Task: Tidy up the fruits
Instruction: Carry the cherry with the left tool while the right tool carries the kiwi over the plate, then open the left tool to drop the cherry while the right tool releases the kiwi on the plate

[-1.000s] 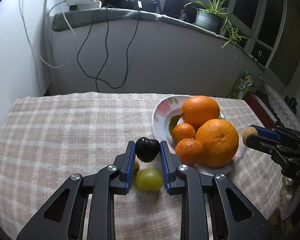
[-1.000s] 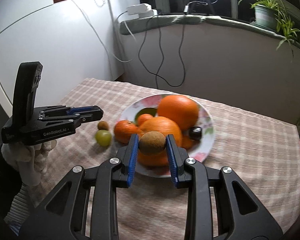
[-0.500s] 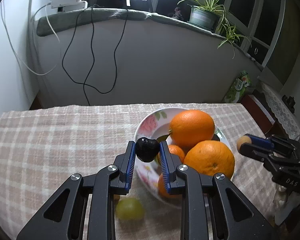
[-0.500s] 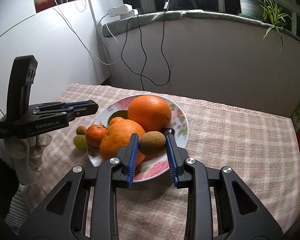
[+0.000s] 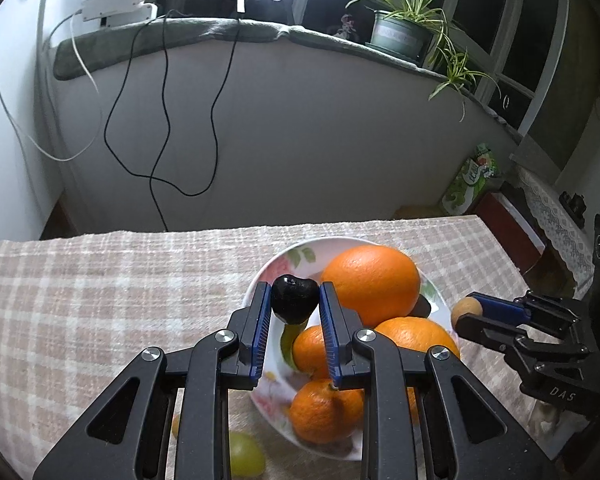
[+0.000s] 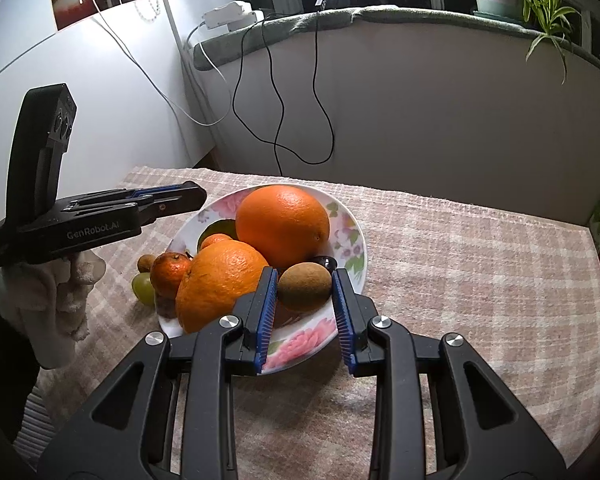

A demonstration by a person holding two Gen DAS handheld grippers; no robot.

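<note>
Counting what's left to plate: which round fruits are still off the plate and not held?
The green grape and the small brown fruit behind it. Both lie on the cloth left of the plate; the other loose fruits sit in it.

The bench cloth (image 6: 460,264) is showing a beige-and-cream plaid; the plate (image 6: 350,240) is showing white with pink roses and green leaves; the big orange (image 6: 282,226) is glowing deep orange, as is the second orange (image 6: 216,280) and the small mandarin (image 6: 170,270); the kiwi (image 6: 304,287) is looking dull brown; the cherry (image 5: 294,299) is gleaming near-black; the grape (image 5: 246,456) is showing pale green; the left claw (image 5: 294,312) and right claw (image 6: 304,308) are wearing black frames with blue ribbed pads; the cable (image 5: 160,120) is hanging black on a grey wall.
</note>
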